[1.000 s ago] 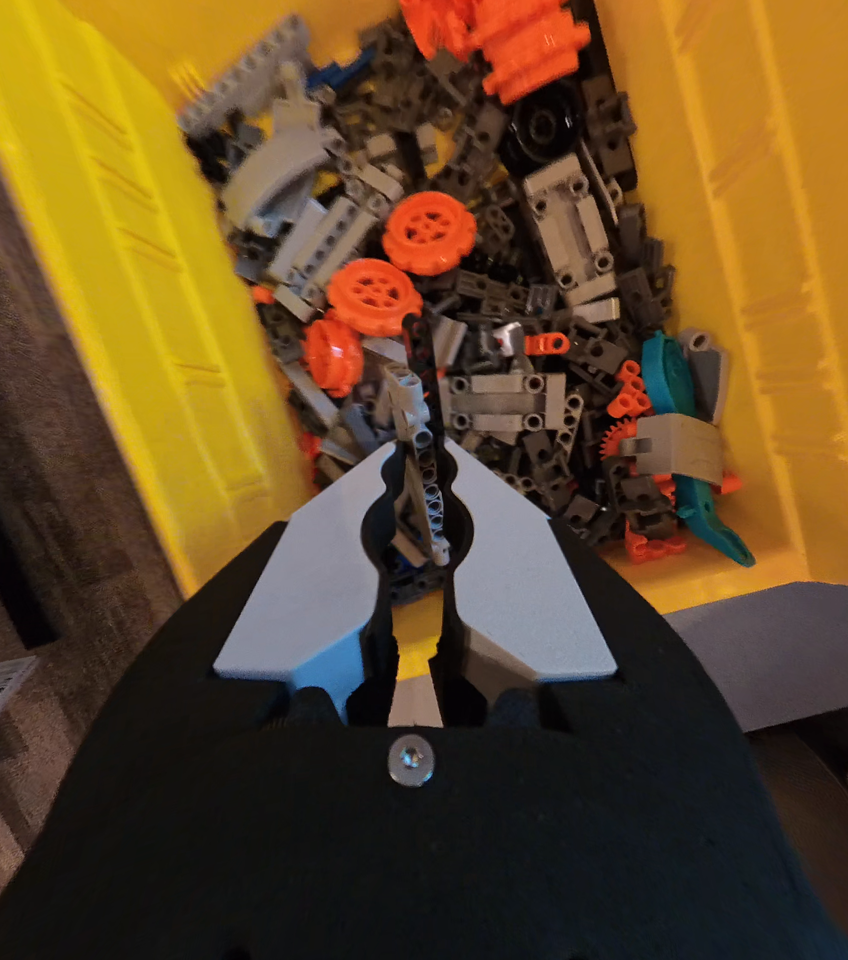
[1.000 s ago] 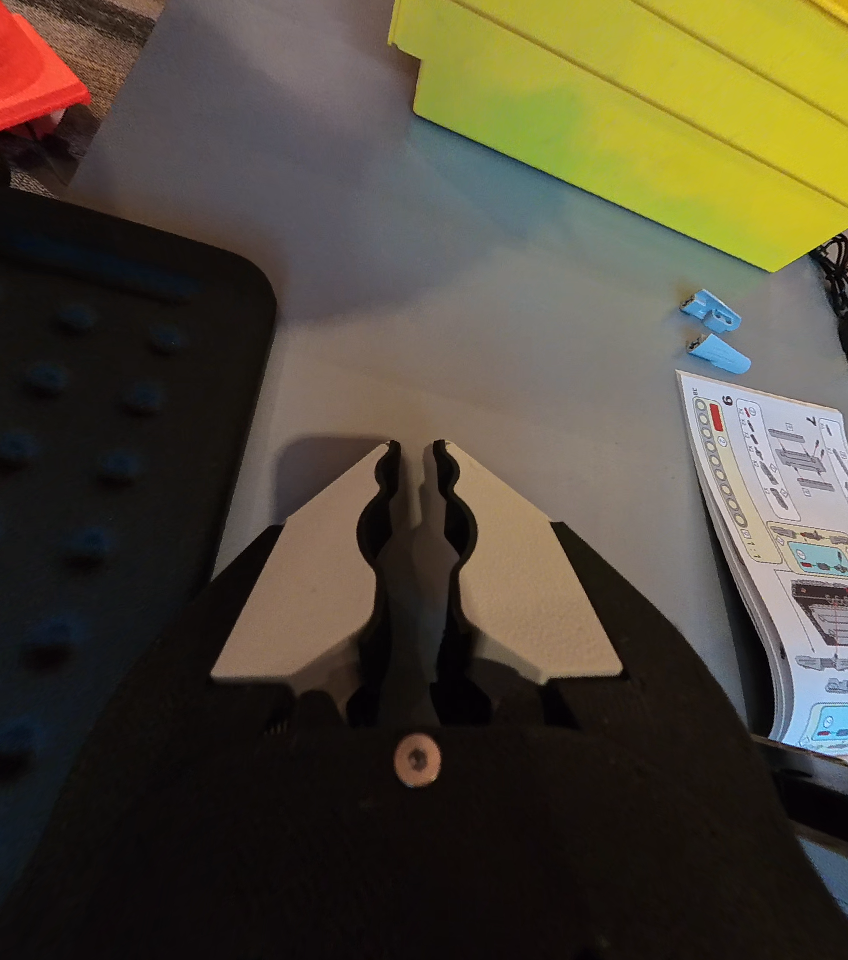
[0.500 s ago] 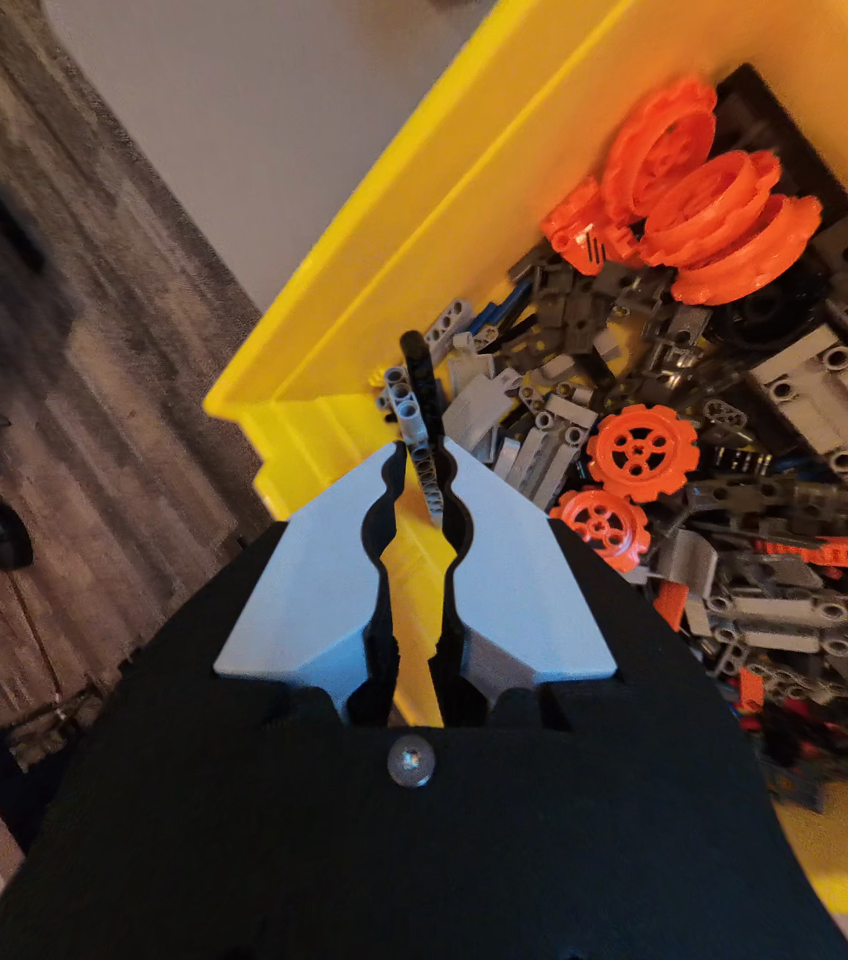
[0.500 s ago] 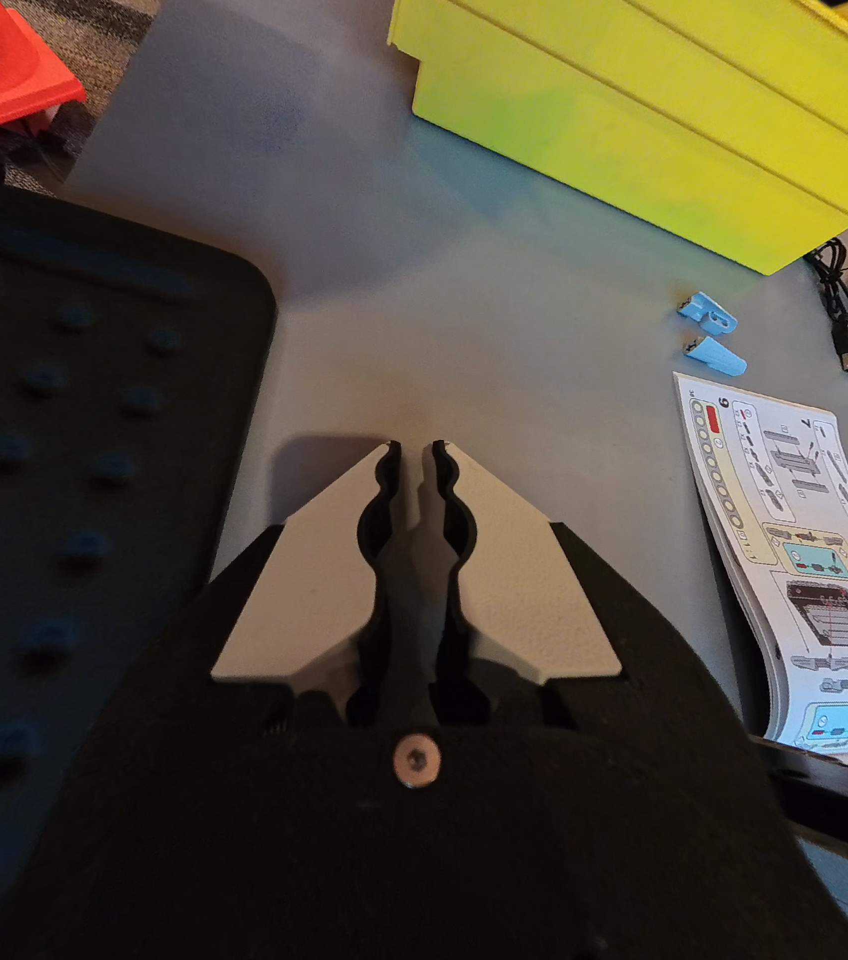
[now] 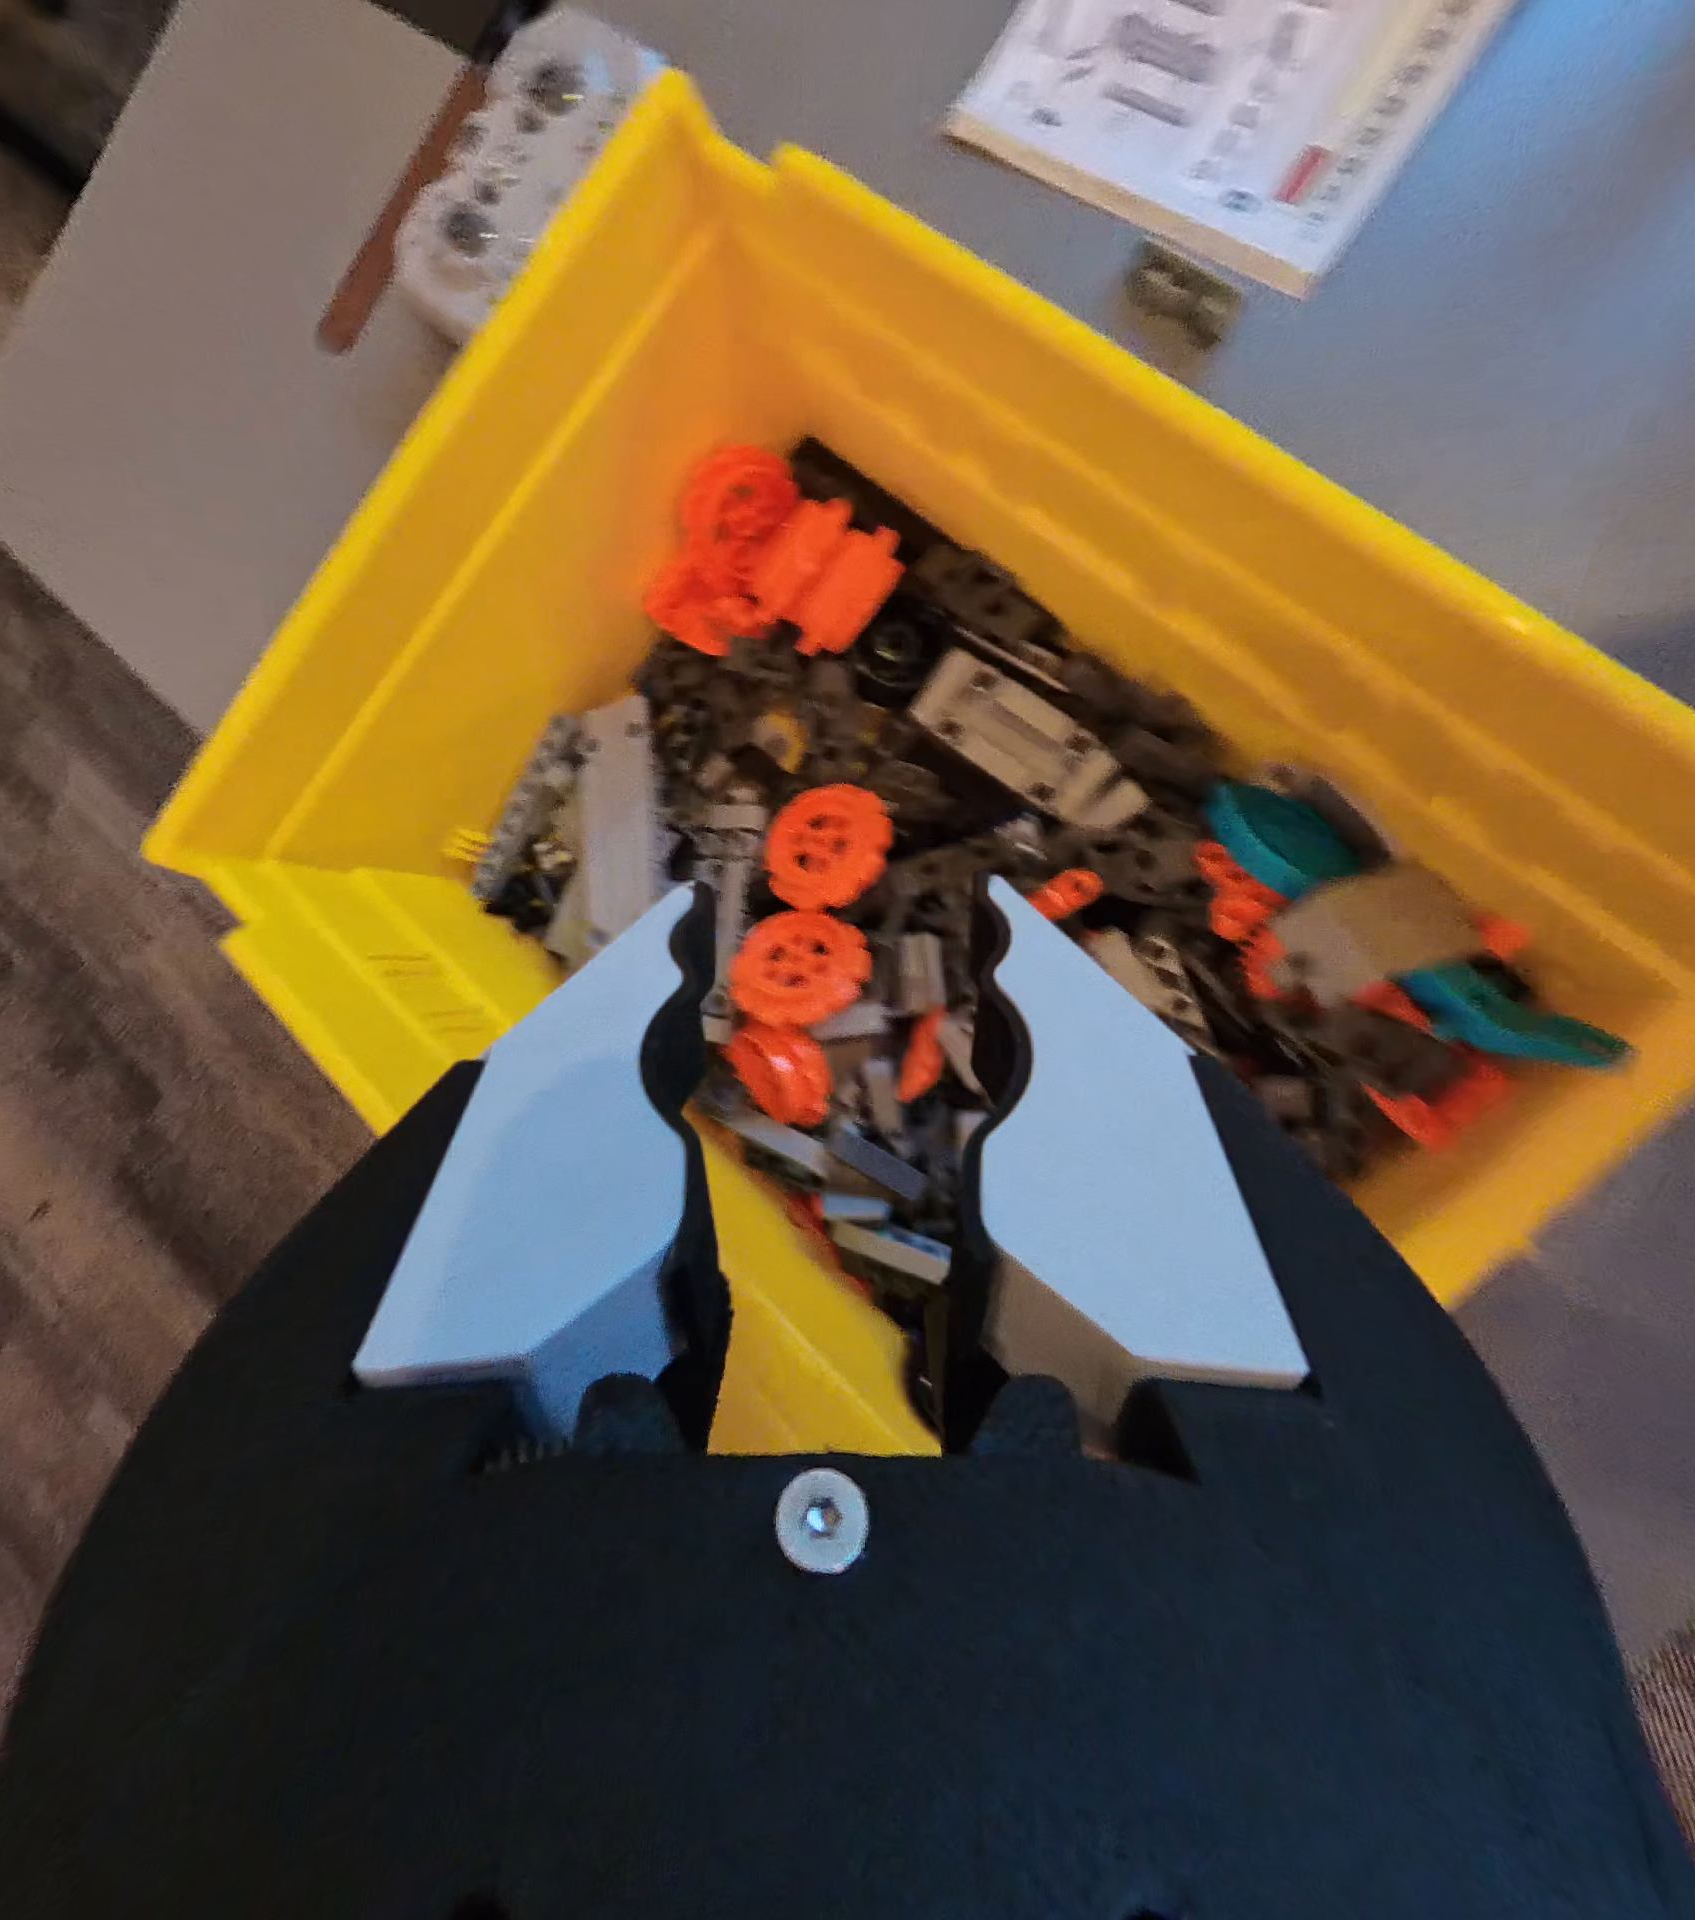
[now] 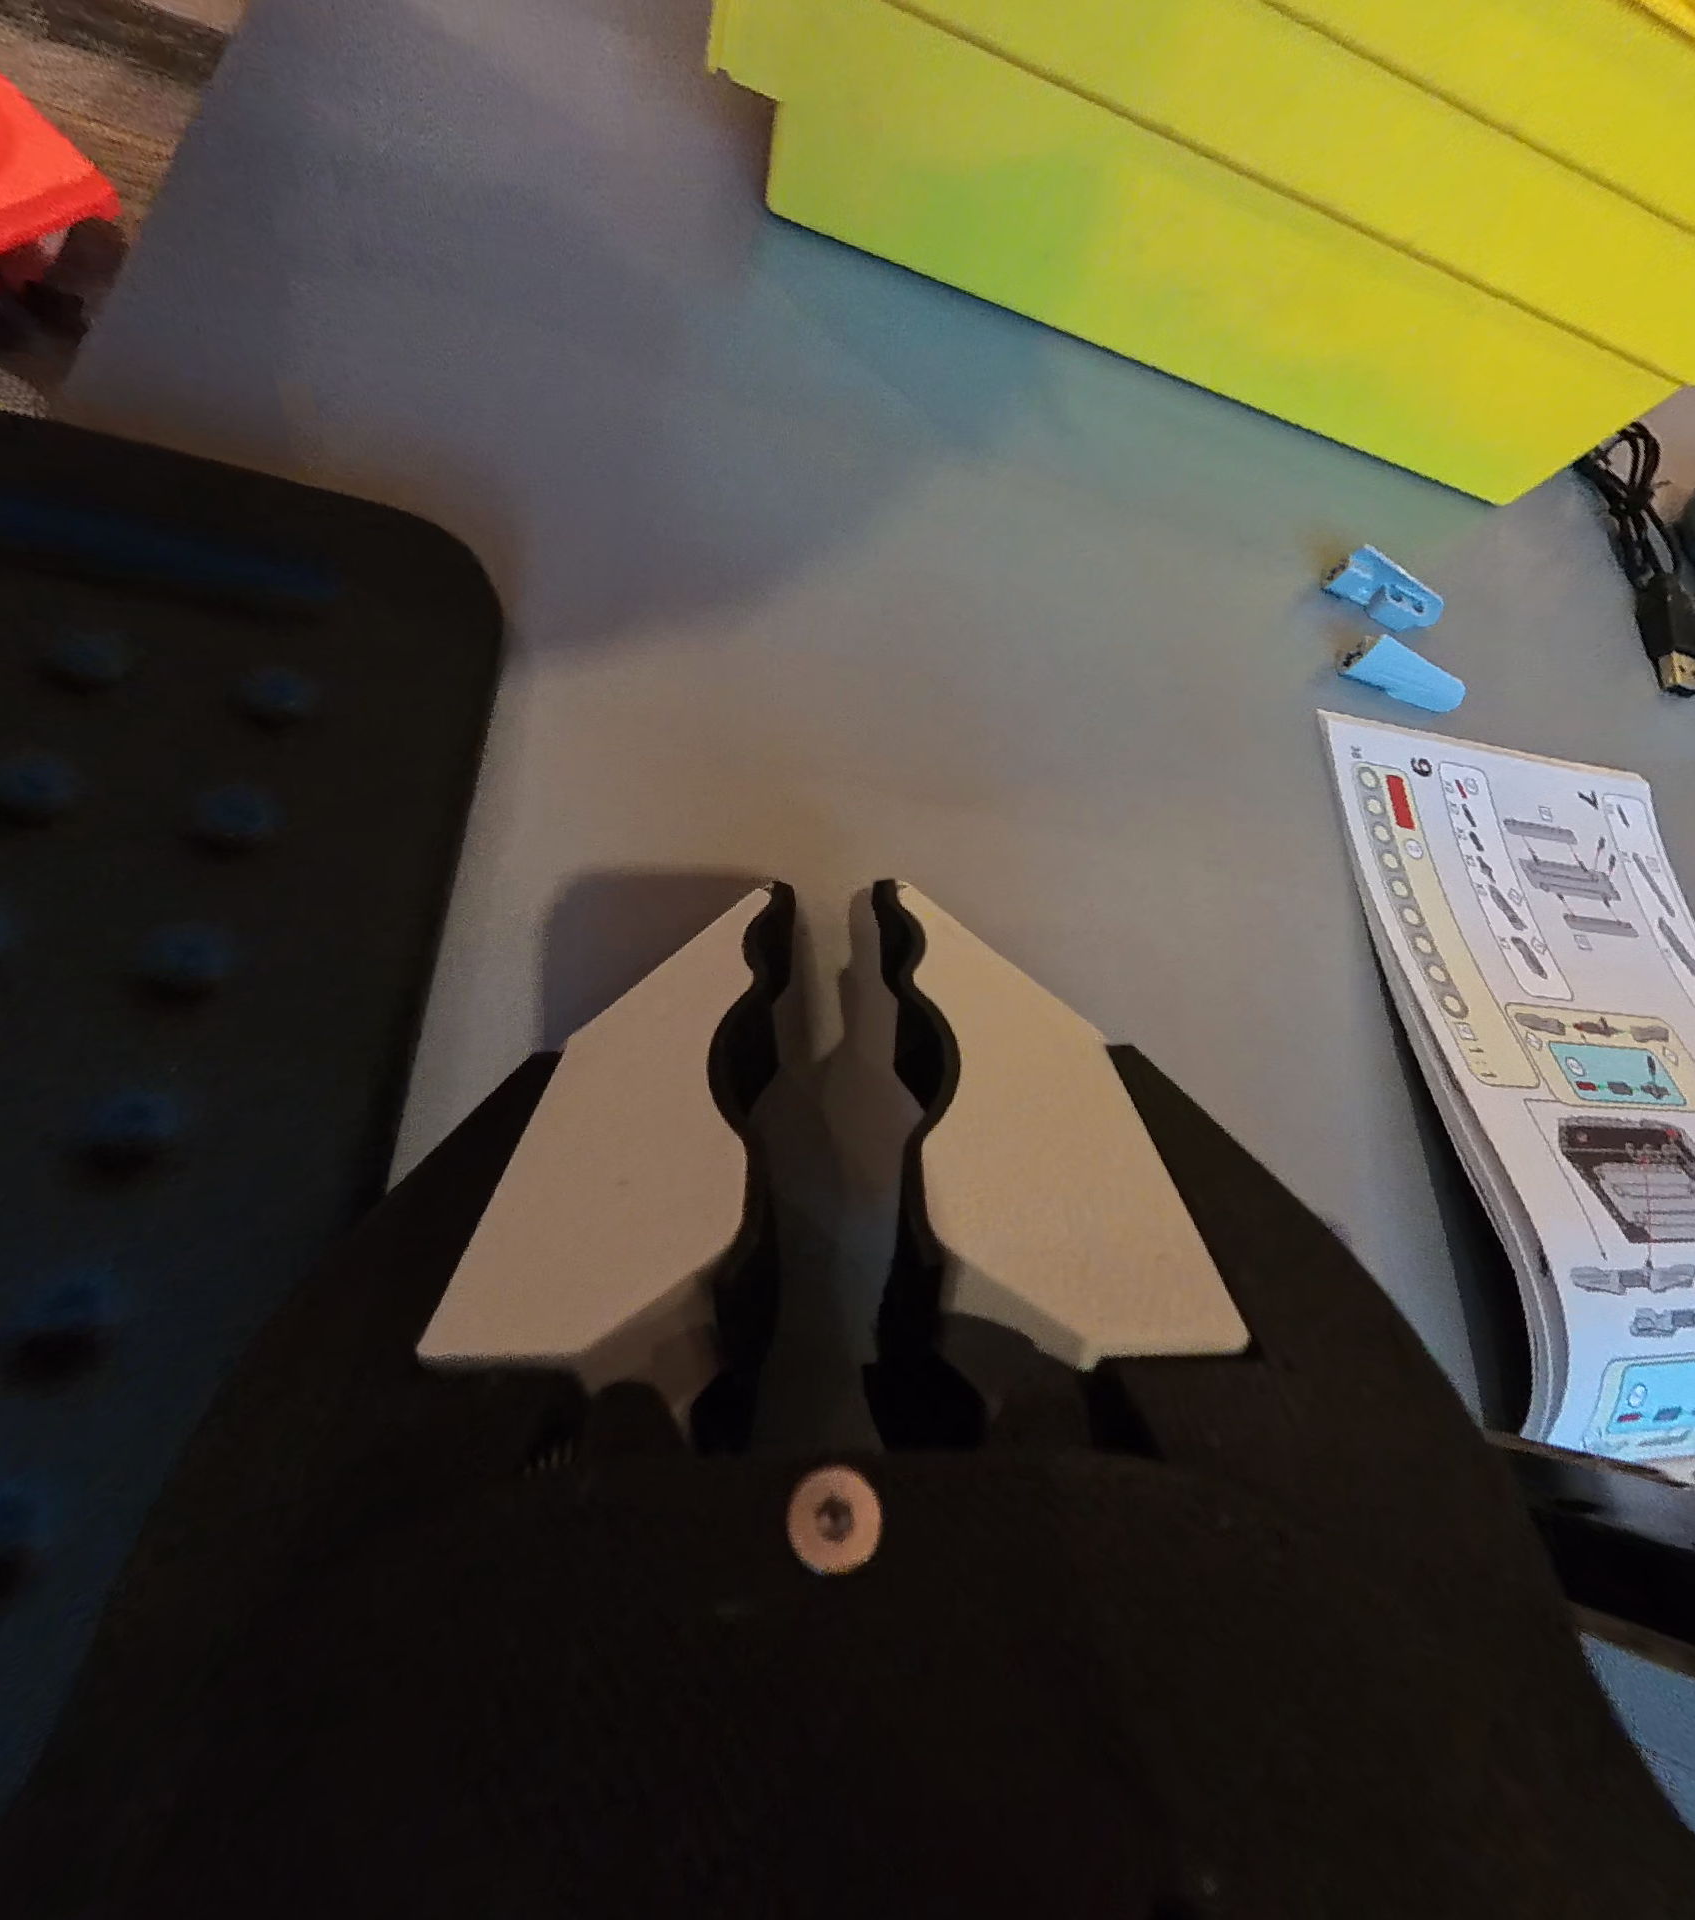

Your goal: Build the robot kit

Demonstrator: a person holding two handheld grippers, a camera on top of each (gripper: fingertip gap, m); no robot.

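Your left gripper (image 5: 843,888) hangs above the yellow bin (image 5: 531,582), in the middle of the frame. Its jaws stand wide apart and hold nothing. Under them lie orange wheels (image 5: 827,847) among grey and black pieces piled in a tangle; a teal piece (image 5: 1279,842) is at the right.

Your right gripper (image 6: 830,888) is low over the grey table (image 6: 822,571), almost closed with only a narrow slit, and empty. A black studded mat (image 6: 147,831) is at its left, and an instruction booklet (image 6: 1601,1039) at its right.

The left view is blurred, so small pieces are hard to tell apart. The booklet is cut off by the frame edge.
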